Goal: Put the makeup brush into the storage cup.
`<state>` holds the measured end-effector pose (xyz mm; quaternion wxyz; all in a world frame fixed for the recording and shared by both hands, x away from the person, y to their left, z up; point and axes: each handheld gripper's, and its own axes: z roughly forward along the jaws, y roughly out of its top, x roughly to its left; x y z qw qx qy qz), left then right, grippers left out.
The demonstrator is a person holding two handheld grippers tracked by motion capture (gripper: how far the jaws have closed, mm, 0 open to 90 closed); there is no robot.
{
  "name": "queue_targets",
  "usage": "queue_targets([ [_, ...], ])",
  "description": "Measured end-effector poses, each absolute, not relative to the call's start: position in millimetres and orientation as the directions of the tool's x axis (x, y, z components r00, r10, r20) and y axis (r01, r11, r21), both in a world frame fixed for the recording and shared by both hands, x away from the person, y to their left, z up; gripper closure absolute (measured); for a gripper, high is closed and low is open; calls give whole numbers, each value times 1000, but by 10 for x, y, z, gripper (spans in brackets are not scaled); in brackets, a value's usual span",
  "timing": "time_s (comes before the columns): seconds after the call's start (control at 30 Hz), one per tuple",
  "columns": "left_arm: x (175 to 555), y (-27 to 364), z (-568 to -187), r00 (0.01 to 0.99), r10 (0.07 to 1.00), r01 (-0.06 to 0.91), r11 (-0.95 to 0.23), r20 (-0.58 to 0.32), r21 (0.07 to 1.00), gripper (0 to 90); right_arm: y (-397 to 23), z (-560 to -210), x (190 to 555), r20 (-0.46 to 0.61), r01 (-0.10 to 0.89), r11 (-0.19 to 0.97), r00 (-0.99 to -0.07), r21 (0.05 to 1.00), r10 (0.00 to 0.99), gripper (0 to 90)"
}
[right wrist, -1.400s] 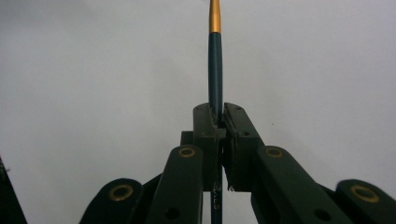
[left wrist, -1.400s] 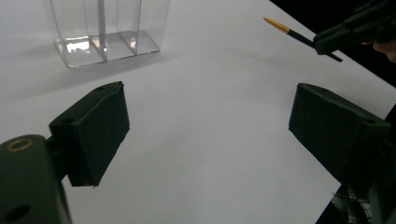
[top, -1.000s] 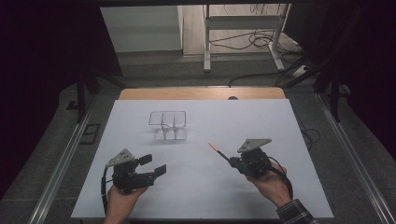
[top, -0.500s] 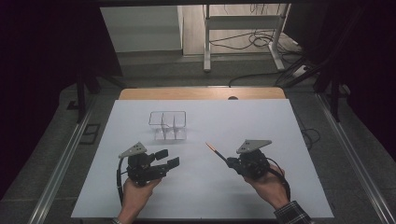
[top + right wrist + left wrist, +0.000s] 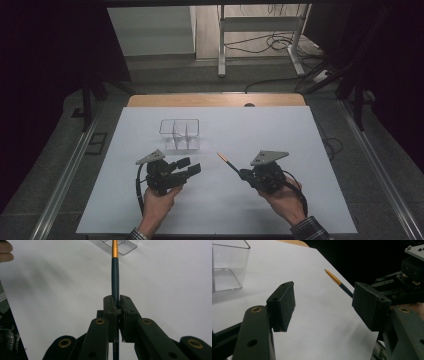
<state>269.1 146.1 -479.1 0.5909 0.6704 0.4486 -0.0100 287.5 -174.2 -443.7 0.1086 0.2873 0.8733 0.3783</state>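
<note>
Between the right gripper's [image 5: 116, 305] clenched fingers sticks a pen [image 5: 115, 277]; left gripper [image 5: 323, 306] closing, empty.

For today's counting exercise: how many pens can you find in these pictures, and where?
1. The pen is clamped in the right gripper, its orange tip pointing toward the clear divided box on the white table. None seem hidden.

Two grippers are counted: the left gripper [image 5: 191, 166] and the right gripper [image 5: 241, 173], each with two black jaws and each carried by one hand, so two hands are counted. One pen [image 5: 226, 161], dark with an orange tip, is seen. One clear plastic container [image 5: 179, 134] is counted, and one white table [image 5: 300, 150] is seen
</note>
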Motion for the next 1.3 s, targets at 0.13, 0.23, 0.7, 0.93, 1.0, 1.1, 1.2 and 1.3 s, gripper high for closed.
queue_targets([
  [0.13, 2729, 1406, -4811, 596, 570, 624, 114, -565, 773, 393, -1712, -4441, 2862, 27, 414, 548, -814, 727, 580, 840],
  [0.23, 2761, 1348, -4842, 592, 551, 640, 121, -588, 759, 421, -1688, -4444, 2851, 27, 409, 546, -817, 731, 577, 840],
  [0.7, 2839, 1182, -4924, 578, 500, 682, 137, -645, 719, 462, -1632, -4445, 2830, 24, 397, 539, -820, 743, 571, 840],
  [0.93, 2872, 1134, -4955, 573, 477, 695, 149, -667, 704, 484, -1603, -4443, 2820, 23, 389, 533, -823, 752, 568, 840],
  [1.0, 2878, 1126, -4962, 570, 469, 700, 153, -675, 698, 489, -1592, -4443, 2814, 23, 387, 532, -824, 753, 567, 840],
  [1.1, 2887, 1117, -4973, 568, 456, 706, 159, -686, 690, 500, -1576, -4442, 2807, 21, 381, 533, -827, 756, 562, 840],
  [1.2, 2894, 1108, -4983, 567, 442, 713, 161, -696, 683, 509, -1559, -4441, 2801, 21, 377, 532, -830, 758, 557, 840],
  [1.3, 2896, 1098, -4987, 569, 439, 713, 157, -695, 683, 517, -1546, -4446, 2797, 22, 373, 534, -834, 758, 551, 840],
])
